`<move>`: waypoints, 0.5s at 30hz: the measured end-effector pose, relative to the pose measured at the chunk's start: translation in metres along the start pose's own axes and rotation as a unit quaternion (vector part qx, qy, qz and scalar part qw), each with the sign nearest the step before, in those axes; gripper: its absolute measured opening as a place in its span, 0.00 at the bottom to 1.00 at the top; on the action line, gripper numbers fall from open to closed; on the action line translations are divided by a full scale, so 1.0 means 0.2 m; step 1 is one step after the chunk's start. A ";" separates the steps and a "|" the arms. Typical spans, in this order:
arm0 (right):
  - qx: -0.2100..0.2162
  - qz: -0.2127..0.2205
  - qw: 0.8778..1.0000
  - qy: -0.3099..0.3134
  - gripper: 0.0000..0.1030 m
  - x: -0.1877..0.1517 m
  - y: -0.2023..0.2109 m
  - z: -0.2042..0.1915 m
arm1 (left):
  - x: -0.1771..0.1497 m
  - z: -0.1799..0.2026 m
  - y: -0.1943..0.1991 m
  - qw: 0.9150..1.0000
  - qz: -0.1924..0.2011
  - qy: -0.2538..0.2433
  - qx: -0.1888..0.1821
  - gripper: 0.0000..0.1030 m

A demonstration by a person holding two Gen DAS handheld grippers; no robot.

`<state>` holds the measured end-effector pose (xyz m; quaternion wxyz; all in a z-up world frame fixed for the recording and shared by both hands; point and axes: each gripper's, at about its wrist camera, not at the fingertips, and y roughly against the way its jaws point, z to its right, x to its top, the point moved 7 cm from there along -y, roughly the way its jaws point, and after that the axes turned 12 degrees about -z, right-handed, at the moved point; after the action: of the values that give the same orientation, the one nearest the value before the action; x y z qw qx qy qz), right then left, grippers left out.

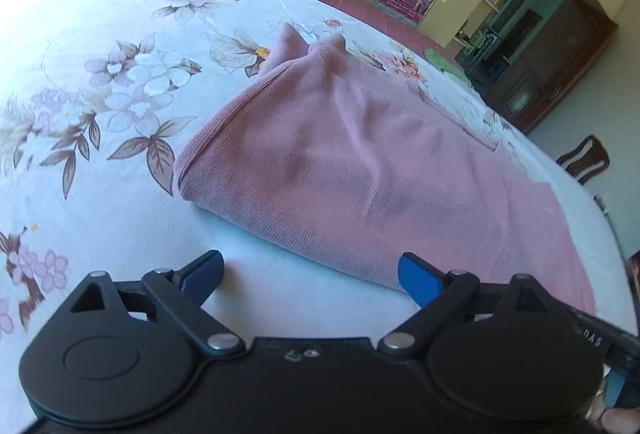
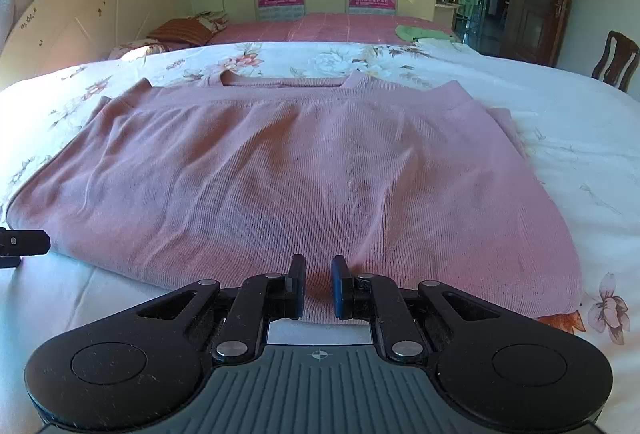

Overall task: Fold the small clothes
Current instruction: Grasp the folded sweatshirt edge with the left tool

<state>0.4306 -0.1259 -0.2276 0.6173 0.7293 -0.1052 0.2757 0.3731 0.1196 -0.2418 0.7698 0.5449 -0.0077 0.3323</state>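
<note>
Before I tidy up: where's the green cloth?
In the right wrist view, the green cloth lies far back on the pink bedcover, right of centre, beyond the pink sweater.

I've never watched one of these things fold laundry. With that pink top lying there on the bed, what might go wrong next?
1. The right gripper sits nearly shut at the near edge of the pink top, with no cloth visibly pinched; lifting now might leave the top behind.
2. The left gripper is wide open beside the top's corner; closing there could also catch the floral sheet.
3. The cloth is already rippled, so the fold may come out uneven.
</note>
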 end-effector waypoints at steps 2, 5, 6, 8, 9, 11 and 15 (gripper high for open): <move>0.009 0.007 1.000 0.001 0.11 0.03 0.02 -0.03 | 0.01 -0.01 0.00 0.999 0.003 0.032 -0.025 0.92; 0.018 0.016 1.000 0.008 0.22 0.06 0.03 -0.09 | 0.02 -0.02 -0.01 0.994 0.004 0.074 -0.077 0.90; 0.019 0.020 1.000 0.009 0.45 0.07 0.03 -0.11 | 0.03 -0.02 -0.02 0.993 0.006 0.081 -0.083 0.89; 0.022 0.035 0.999 0.014 0.55 0.10 0.04 -0.14 | 0.05 -0.04 -0.03 0.991 0.014 0.094 -0.093 0.86; 0.023 0.039 0.999 0.015 0.55 0.11 0.04 -0.16 | 0.06 -0.04 -0.04 0.990 0.018 0.101 -0.099 0.86; 0.030 0.043 0.999 0.012 0.55 0.13 0.02 -0.18 | 0.09 -0.05 -0.05 0.987 0.025 0.115 -0.110 0.84; 0.032 0.047 0.998 0.013 0.55 0.18 -0.02 -0.20 | 0.14 -0.05 -0.10 0.983 0.046 0.128 -0.121 0.84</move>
<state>0.4523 -0.0789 -0.2083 0.5813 0.7396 -0.1223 0.3165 0.4017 0.1387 -0.2512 0.8086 0.3997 0.0262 0.4308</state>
